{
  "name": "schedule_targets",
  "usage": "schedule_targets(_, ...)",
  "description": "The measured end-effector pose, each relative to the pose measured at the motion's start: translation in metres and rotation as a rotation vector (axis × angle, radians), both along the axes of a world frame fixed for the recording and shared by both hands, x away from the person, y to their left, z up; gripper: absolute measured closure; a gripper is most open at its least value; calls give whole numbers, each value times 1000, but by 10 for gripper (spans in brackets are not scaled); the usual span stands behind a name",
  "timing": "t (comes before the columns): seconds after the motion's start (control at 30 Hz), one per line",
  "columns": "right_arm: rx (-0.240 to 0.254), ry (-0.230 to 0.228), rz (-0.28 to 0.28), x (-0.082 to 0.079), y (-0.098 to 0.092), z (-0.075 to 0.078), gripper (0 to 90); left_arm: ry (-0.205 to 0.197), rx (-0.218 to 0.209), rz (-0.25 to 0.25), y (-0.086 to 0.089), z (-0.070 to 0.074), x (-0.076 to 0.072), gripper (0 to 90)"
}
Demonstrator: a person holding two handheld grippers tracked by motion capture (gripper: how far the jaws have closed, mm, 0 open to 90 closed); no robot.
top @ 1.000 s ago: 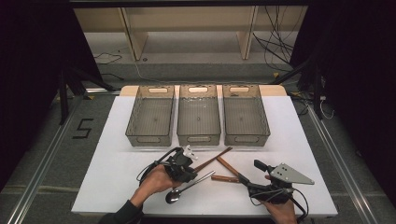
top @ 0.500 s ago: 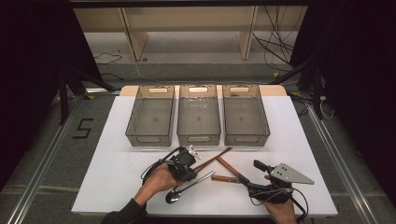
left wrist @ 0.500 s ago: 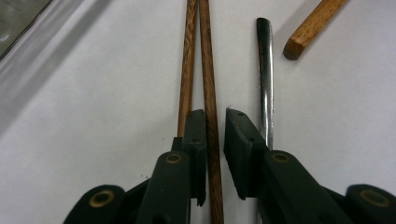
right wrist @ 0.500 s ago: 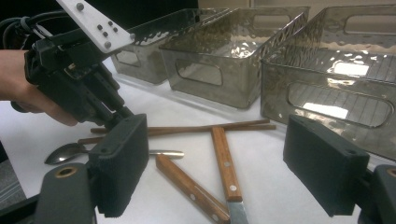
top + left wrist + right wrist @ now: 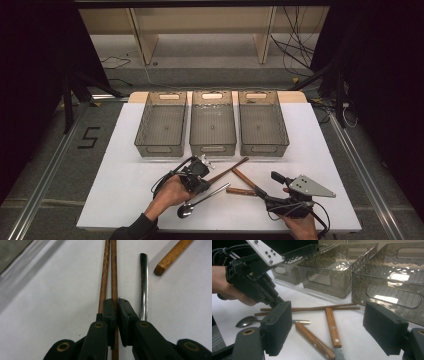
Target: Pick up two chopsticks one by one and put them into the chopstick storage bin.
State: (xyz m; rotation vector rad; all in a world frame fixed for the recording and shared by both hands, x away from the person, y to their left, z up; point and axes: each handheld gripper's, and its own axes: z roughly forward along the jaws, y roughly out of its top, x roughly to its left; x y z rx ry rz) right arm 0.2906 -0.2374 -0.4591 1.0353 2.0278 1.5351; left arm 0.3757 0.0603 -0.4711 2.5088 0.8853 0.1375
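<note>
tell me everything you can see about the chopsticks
The chopsticks are two thin, dark brown sticks that look like wood. They lie side by side, nearly touching, flat on the white table, in front of the middle bin, beside a metal spoon. The left gripper has just been closing its jaws; they now pinch one stick, while the other runs along the outside of one jaw. In the right gripper view their far ends lie apart.

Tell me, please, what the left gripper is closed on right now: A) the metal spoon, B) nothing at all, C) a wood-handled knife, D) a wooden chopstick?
D: in the left gripper view the left gripper pinches one chopstick, while the spoon lies free beside it.
</note>
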Motion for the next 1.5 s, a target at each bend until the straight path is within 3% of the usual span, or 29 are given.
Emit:
schedule_targets(0.23,3,3,0,0,0,0,241,-2,-22,-28,8,11,-1,847)
schedule_targets(0.53,3,4,2,0,0,0,241,-24,-100,-44,23,33,-7,846)
schedule_targets(0.77,3,0,2,-1,0,0,241,-87,-170,2,39,53,-5,846)
schedule_targets(0.87,-2,0,-4,-1,0,0,241,-130,-209,45,50,60,-2,846)
schedule_targets(1.0,2,-1,-4,-1,-1,0,241,-154,-253,98,66,65,5,846)
schedule_targets(1.2,6,-4,-2,0,-1,0,237,-186,-288,170,90,73,16,846)
schedule_targets(1.5,11,3,-2,0,-2,0,232,-222,-303,247,114,90,39,846)
